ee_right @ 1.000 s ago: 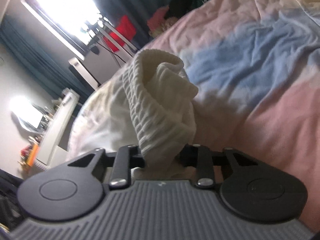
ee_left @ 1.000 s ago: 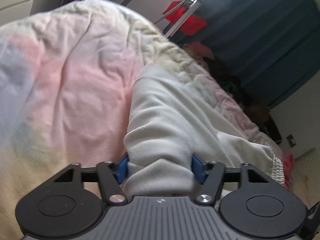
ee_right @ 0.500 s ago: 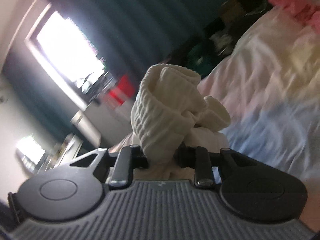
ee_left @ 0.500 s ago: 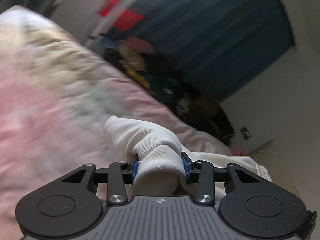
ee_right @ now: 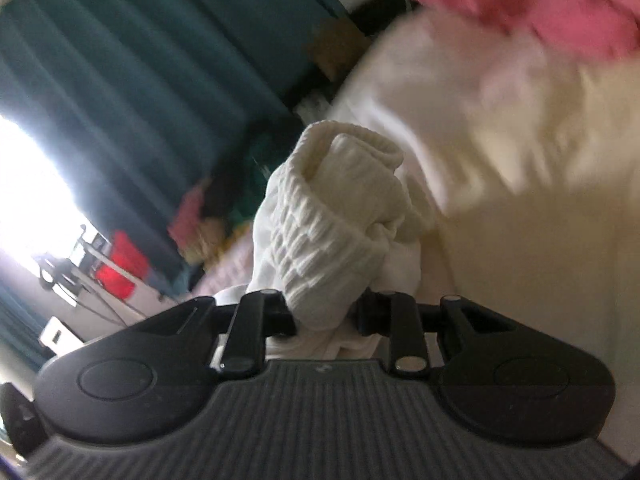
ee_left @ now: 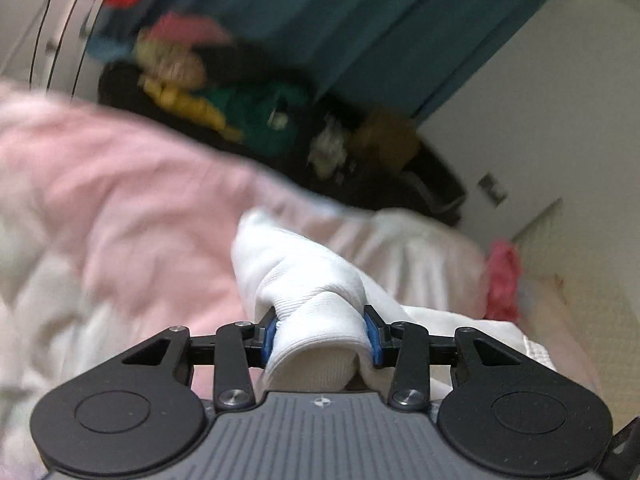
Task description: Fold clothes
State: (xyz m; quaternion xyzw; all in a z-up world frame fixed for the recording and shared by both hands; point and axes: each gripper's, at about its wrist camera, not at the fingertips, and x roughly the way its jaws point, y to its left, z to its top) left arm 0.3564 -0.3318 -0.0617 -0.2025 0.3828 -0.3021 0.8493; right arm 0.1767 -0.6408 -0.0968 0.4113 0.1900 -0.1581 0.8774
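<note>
A white knit garment point(ee_left: 304, 280) is bunched between the blue pads point(ee_left: 270, 336) of my left gripper point(ee_left: 320, 332), which is shut on a rolled fold of it. More of the cloth trails to the right over the bed. In the right wrist view my right gripper point(ee_right: 325, 312) is shut on the garment's ribbed elastic hem point(ee_right: 320, 232), which stands up in a crumpled lump above the jaws. Both views are blurred by motion.
A pink and cream quilt point(ee_left: 120, 208) covers the bed. Beyond its far edge lies a dark pile of mixed clothes point(ee_left: 240, 112) under teal curtains point(ee_left: 360, 20). A pink cloth point(ee_right: 540, 4) lies at the bed's corner. A bright window point(ee_right: 24, 200) and a red item point(ee_right: 120, 268) on a rack are at left.
Both grippers have swept sideways across the bed with the white garment still in them. The left jaws have narrowed on a smaller fold. The views now face the curtains and clothes pile.
</note>
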